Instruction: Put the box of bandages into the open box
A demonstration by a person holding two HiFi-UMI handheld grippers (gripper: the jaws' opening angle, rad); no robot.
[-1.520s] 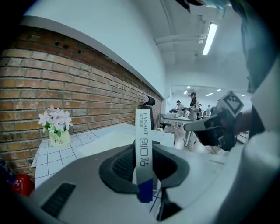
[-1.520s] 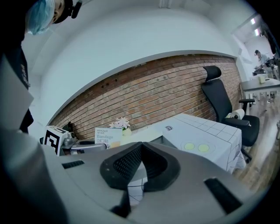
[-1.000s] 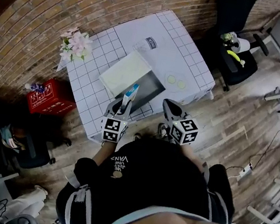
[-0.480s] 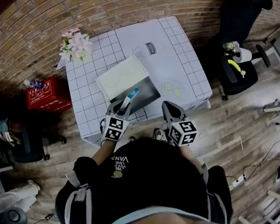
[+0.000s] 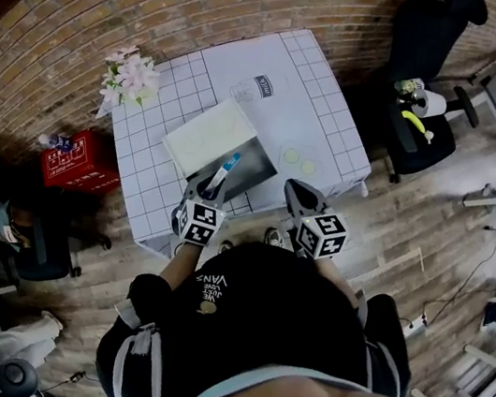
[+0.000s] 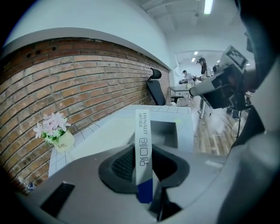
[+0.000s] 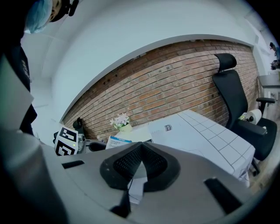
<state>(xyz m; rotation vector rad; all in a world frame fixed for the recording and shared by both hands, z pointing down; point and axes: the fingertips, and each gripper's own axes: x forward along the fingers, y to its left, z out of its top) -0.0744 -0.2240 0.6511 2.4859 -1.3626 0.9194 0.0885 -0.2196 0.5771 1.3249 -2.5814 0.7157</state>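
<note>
As gripper point(image 6: 143, 152) clamps bandages point(image 6: 142, 129), over open box point(image 6: 170, 133)

A black top bears white lettering on the sleeve point(image 5: 209, 293). The grey left gripper point(image 5: 211, 186) and right gripper point(image 5: 297, 192) have black ribbed pads point(image 6: 122, 165), with a black-and-white marker cube point(image 5: 198, 222) behind each.

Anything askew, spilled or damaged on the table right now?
Nothing stands out. The bandage box is intact, clamped edge-on in the left tool at the near side of the open box, whose lid is folded back. The flower pot stands upright on the table. Nothing is spilled.
</note>
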